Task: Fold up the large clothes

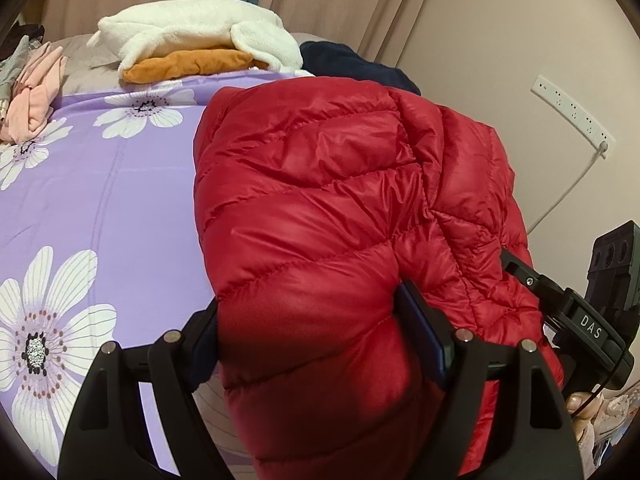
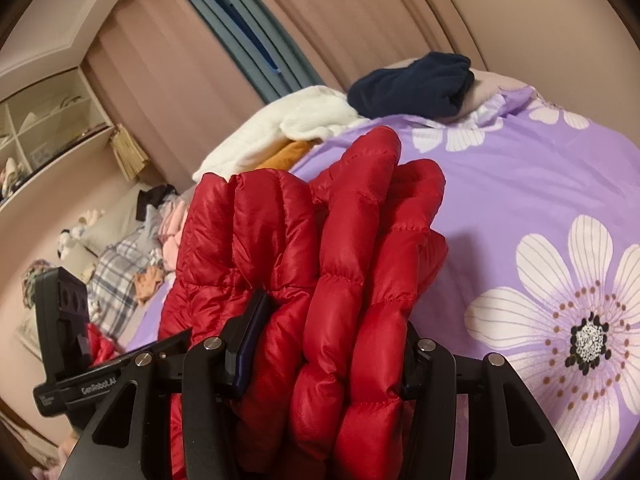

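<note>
A red quilted down jacket (image 1: 320,184) is bunched up and lifted over the purple flowered bedsheet (image 1: 120,200). My left gripper (image 1: 308,312) is shut on a thick fold of its lower part, pads pressed into the padding on both sides. In the right wrist view, my right gripper (image 2: 336,320) is shut on several stacked layers of the same jacket (image 2: 304,220), which rise above the fingers and hide the sheet behind. The right gripper's black housing (image 1: 592,328) shows at the jacket's right edge, and a fingertip of the person's hand shows below it.
A white fleece garment (image 1: 192,28) lies on an orange one (image 1: 188,64) at the far side of the bed, a navy garment (image 2: 412,84) beside them. Pink clothes (image 1: 36,96) lie at the left edge. A wall with a socket strip (image 1: 572,112) stands to the right.
</note>
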